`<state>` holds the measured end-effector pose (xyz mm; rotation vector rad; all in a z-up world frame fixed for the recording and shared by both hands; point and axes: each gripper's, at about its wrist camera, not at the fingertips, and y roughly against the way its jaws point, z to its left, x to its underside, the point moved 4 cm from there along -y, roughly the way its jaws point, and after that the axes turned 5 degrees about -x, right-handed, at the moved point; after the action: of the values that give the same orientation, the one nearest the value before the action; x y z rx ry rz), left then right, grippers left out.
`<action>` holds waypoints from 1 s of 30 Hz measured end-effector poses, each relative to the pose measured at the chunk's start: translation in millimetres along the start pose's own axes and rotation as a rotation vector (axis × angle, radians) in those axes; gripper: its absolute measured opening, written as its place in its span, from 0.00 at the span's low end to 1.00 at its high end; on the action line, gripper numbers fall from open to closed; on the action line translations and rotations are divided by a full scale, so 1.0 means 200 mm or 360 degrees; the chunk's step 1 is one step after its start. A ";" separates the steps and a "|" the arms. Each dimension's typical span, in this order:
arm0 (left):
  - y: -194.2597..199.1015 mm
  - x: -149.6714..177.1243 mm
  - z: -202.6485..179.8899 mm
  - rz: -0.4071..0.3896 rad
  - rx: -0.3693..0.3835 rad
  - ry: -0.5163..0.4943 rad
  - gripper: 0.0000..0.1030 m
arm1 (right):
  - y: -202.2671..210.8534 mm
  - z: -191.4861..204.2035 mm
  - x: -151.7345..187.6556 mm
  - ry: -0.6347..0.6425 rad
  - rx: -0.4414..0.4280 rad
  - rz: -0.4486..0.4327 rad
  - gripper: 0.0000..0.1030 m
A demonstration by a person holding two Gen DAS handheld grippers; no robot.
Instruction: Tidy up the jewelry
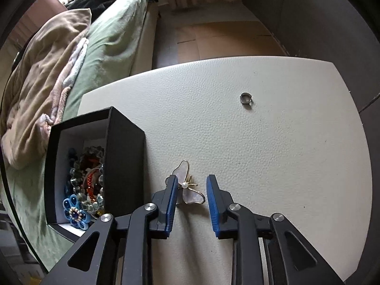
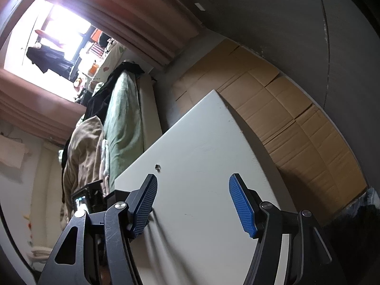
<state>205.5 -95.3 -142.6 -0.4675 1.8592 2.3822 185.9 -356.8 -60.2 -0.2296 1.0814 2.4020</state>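
Note:
A butterfly brooch (image 1: 188, 186) with pearly wings and a gold frame lies on the white table (image 1: 273, 154). My left gripper (image 1: 192, 187) is open, low over the table, with its blue pads on either side of the brooch. A black jewelry box (image 1: 123, 159) stands open just left of it, holding beaded pieces and a blue flower ornament (image 1: 76, 212). A small silver ring (image 1: 246, 98) lies farther back on the table; it also shows in the right wrist view (image 2: 157, 166). My right gripper (image 2: 192, 201) is open and empty above the table.
A bed with a green sheet (image 1: 111, 38) and a tan blanket (image 1: 42, 90) runs along the table's left side. Flattened cardboard (image 2: 285, 109) covers the floor beyond the table's far edge. The left gripper's camera body (image 2: 87, 199) sits at the table's left in the right wrist view.

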 end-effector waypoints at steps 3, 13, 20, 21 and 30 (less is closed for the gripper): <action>0.00 0.00 0.00 -0.0009 -0.0008 -0.0002 0.17 | 0.02 -0.01 -0.01 -0.0033 -0.0040 -0.0011 0.62; 0.11 -0.02 0.08 -0.0112 0.0143 0.0014 0.13 | -0.05 0.04 0.02 -0.0018 -0.0055 0.0021 0.62; 0.23 -0.03 0.25 -0.0213 0.0314 0.0086 0.13 | -0.16 0.15 0.03 0.0009 -0.0147 0.0068 0.62; 0.23 -0.03 0.27 -0.0223 0.0331 0.0103 0.13 | -0.18 0.18 0.04 0.0040 -0.0138 0.0067 0.62; 0.27 -0.03 0.51 -0.0294 0.0601 0.0310 0.01 | -0.39 0.31 0.10 0.0177 -0.0076 0.0121 0.62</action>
<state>178.0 -10.0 -68.4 -0.8115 2.1716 1.8680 210.7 -260.2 -75.9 -0.3477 1.1011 2.5104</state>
